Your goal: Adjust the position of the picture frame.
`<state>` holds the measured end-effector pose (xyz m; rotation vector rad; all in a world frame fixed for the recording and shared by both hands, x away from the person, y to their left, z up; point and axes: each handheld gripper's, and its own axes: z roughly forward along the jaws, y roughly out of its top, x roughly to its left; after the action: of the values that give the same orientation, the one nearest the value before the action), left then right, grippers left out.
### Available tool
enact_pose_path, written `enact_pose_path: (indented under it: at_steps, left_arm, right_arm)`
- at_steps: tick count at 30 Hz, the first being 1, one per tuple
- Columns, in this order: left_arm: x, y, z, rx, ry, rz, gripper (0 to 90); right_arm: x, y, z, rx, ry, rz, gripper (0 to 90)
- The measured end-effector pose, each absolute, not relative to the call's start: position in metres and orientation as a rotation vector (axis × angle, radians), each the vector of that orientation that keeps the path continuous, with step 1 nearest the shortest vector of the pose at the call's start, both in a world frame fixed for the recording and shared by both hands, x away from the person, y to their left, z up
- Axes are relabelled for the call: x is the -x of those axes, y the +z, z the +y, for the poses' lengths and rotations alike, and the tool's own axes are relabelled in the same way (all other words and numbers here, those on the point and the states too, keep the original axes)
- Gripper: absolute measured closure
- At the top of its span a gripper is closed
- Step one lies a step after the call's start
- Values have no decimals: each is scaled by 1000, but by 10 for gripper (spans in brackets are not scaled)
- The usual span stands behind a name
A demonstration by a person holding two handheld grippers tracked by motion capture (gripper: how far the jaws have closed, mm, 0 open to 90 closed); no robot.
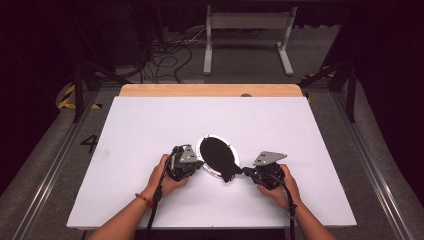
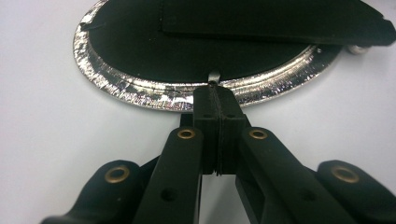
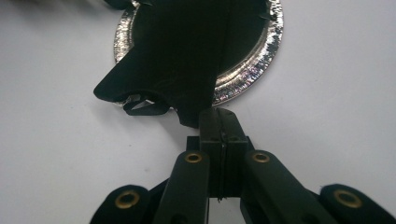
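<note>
High view: your left gripper point(image 1: 197, 161) clenched at plate point(image 1: 212, 172) rim | right gripper point(image 1: 246, 171) pinches cloth point(image 1: 218, 154) | cloth on plate near front edge | goal unknown, progress unclear

Black cloth point(image 1: 218, 154) on shiny silver plate point(image 2: 140, 91); white table point(image 1: 150, 130); black grippers, brass rivets.

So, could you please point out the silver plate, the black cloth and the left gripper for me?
silver plate point(image 2: 140, 93): left gripper view, its shiny near rim.
black cloth point(image 3: 187, 56): right gripper view, its middle over the plate.
left gripper point(image 2: 217, 93): left gripper view, its closed jaw tips.
</note>
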<state>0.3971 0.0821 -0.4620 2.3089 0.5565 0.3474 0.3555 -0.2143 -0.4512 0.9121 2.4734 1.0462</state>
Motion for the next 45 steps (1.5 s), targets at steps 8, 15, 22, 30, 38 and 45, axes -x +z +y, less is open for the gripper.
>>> enact_pose_path:
  at_steps: [8,15,22,30,38,45]
  left_arm:
    - [-408,-463,81,-2298,370,561,896]
    - [-420,-463,83,-2282,342,602,896]
    - [-420,-463,89,-2274,316,606,895]
    - [-401,-463,90,-2296,242,530,900]
    - [-399,-463,83,-2285,260,525,897]
    - [-402,-463,79,-2283,308,540,899]
  right_arm:
    - [-350,-452,-208,-900,1049,2486,900]
    - [-344,-452,-197,-904,1032,2478,900]
    - [-341,-454,-186,-867,1038,2487,900]
    - [-342,-457,-186,-875,1010,2485,900]
    - [-340,-456,-185,-867,1021,2499,900]
    - [-339,-456,-183,-868,1021,2500,900]
